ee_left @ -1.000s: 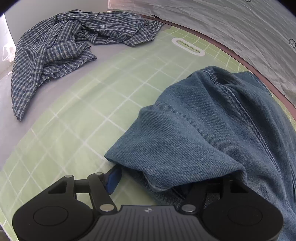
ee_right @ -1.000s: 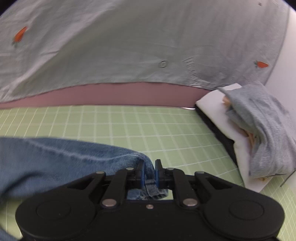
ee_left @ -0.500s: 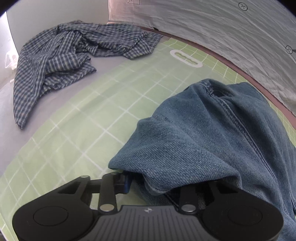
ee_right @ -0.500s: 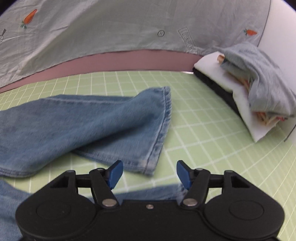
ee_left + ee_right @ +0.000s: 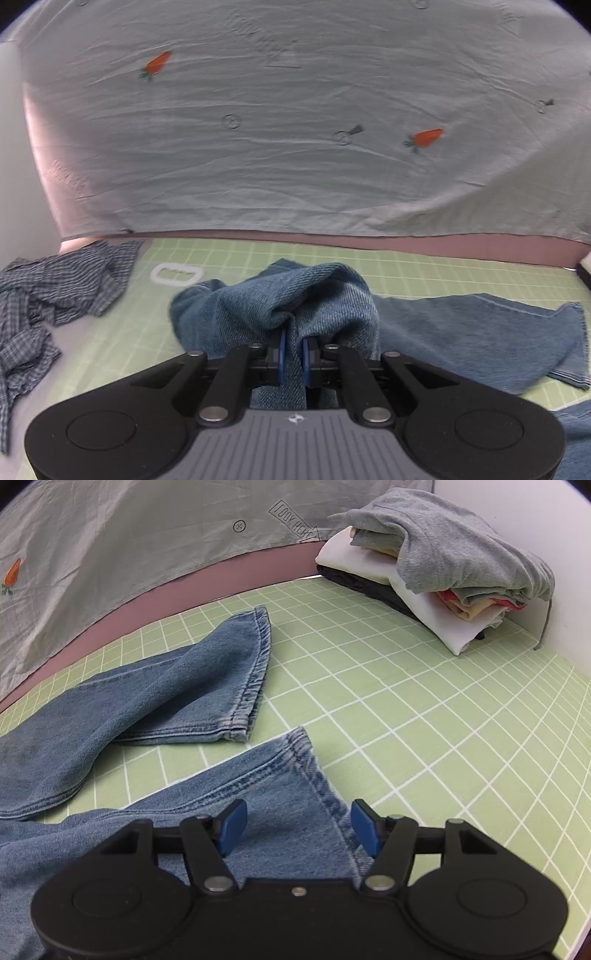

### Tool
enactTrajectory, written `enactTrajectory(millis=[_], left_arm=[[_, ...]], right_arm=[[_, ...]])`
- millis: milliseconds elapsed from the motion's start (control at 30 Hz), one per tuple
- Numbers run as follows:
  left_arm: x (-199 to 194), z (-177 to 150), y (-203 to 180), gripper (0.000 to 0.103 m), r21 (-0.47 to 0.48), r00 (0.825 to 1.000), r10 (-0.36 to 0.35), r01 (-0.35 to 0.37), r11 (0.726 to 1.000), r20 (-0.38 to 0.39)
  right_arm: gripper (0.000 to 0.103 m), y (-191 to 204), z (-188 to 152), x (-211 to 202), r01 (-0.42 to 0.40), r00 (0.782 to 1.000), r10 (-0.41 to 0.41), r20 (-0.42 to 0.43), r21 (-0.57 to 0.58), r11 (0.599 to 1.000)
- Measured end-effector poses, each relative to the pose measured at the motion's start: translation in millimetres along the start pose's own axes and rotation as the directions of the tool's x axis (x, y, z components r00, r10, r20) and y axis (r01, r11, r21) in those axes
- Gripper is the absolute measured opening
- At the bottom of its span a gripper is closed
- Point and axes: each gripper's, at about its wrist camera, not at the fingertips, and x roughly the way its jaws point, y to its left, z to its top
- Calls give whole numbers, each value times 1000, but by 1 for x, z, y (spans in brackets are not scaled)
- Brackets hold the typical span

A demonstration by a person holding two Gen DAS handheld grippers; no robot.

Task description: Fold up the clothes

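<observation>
Blue jeans [image 5: 317, 295] lie on a green grid mat [image 5: 443, 273]. My left gripper [image 5: 293, 354] is shut on a bunched fold of the denim, which is lifted off the mat in front of the camera. In the right wrist view both legs of the jeans [image 5: 177, 686] spread flat, their hems pointing right. My right gripper [image 5: 297, 825] hovers open just over the near leg's hem [image 5: 306, 764], its blue pads apart with denim beneath them and nothing pinched.
A crumpled blue plaid shirt [image 5: 55, 291] lies at the left of the mat. A stack of folded clothes [image 5: 436, 568] topped by a grey garment sits at the far right. A grey cloth with carrot prints [image 5: 295, 129] hangs behind the table.
The left gripper closed on the denim, lifted it and swung to face the backdrop. The right gripper let go of the far hem, opened, and moved down over the near leg's hem.
</observation>
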Motion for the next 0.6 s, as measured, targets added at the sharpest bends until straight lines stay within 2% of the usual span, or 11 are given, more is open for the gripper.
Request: enactTrajectory(millis=[133, 233, 333, 400, 500, 600], left_arm=[[1, -19, -68, 7, 71, 988, -147, 150, 986, -53], [11, -49, -101, 5, 4, 959, -234, 237, 971, -159], [26, -73, -115, 5, -50, 927, -253, 249, 967, -276], [35, -88, -123, 5, -81, 900, -259, 246, 966, -352], [35, -93, -122, 10, -94, 893, -244, 225, 970, -378], [28, -85, -114, 15, -118, 889, -254, 226, 967, -380]], right_arm=[[63, -20, 2, -4, -21, 1000, 21, -10, -10, 1000], [63, -34, 2, -4, -37, 999, 36, -23, -21, 999], [62, -46, 3, 1, -50, 998, 49, -42, -27, 998], [62, -51, 4, 3, -55, 997, 54, -55, -26, 998], [62, -54, 4, 7, -79, 994, 76, -75, -27, 997], [62, -48, -2, 10, -97, 991, 92, -99, -47, 994]])
